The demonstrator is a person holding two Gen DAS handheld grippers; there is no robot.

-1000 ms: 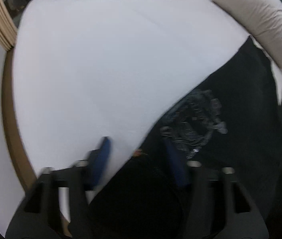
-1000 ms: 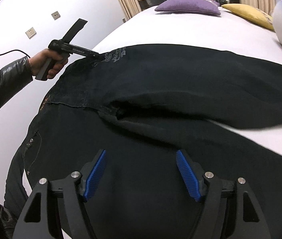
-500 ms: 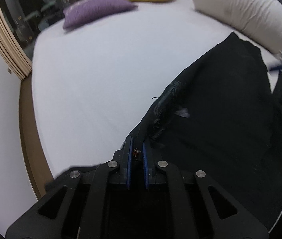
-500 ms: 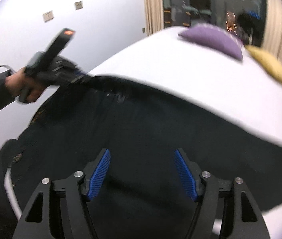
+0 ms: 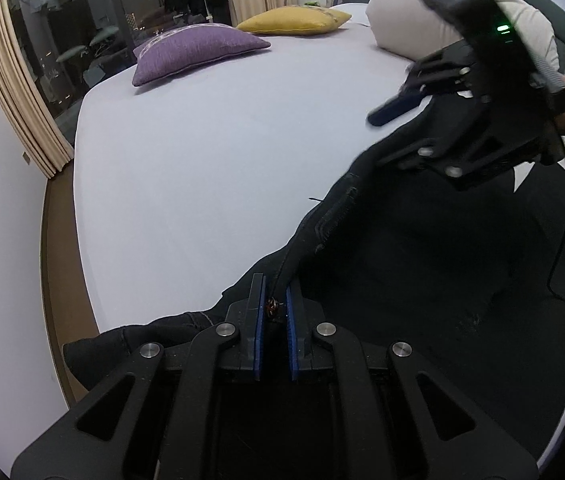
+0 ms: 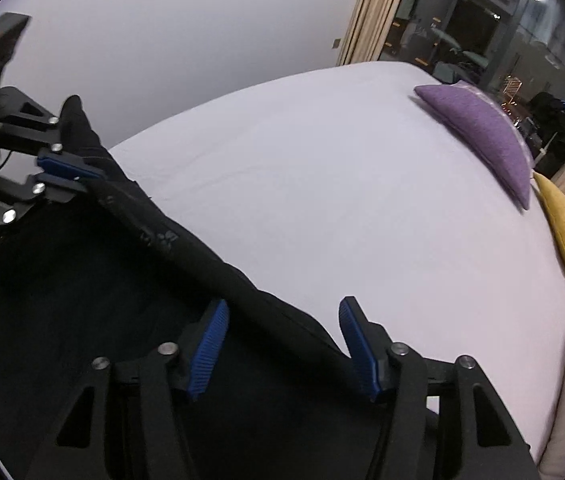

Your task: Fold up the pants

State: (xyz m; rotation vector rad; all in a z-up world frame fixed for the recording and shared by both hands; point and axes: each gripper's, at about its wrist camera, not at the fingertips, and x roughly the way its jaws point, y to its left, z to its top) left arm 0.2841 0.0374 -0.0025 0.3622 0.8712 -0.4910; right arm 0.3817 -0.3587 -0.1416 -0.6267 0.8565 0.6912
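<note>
White bed [image 5: 202,152], left tool [image 5: 273,312] pinching black pants [image 5: 422,280], right tool [image 6: 282,340] half-spread, closing astride their edge.

Black pants [image 5: 422,280] with a faint pale print on the fabric, spread over a plain white bed sheet [image 5: 202,160]. Beyond the pants on that sheet, one plain purple cushion [image 5: 194,50] and one mustard-yellow cushion [image 5: 294,20]; cream pillow [image 5: 402,12] beside them. Black grippers, blue ribbed pads [image 6: 208,348]. Beige curtains [image 5: 14,92] past the sheet, white wall [image 6: 162,20].
</note>
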